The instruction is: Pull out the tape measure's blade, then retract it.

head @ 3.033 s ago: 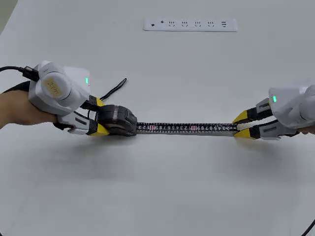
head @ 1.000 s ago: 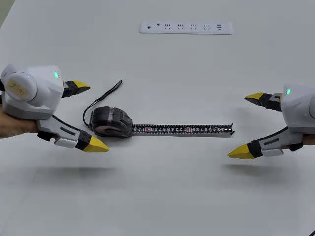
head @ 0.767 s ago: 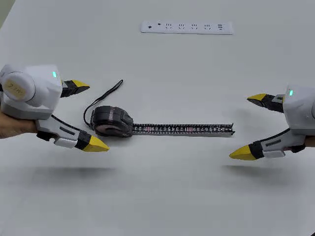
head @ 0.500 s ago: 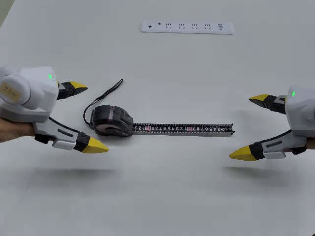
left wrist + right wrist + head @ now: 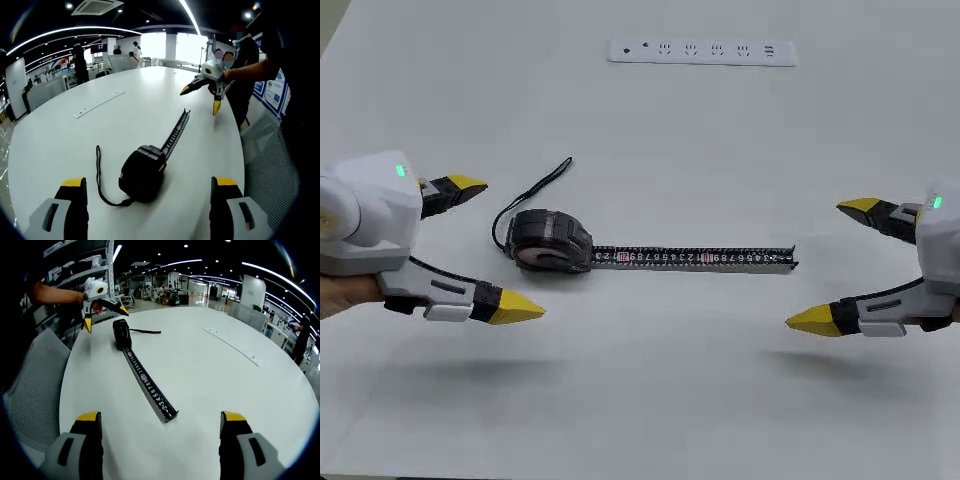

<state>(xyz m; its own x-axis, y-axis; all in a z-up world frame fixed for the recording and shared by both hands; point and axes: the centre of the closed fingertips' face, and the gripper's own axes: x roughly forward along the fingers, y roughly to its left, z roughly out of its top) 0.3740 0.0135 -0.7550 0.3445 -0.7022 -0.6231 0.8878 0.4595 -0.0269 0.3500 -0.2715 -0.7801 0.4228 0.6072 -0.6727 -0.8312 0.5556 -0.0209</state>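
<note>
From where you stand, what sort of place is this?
Probably an open-plan office or lab: a large round white table with a power strip on it, long ceiling light strips, and people in the background.

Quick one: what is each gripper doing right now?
Left gripper: open, holding nothing.
Right gripper: open, holding nothing.
</note>
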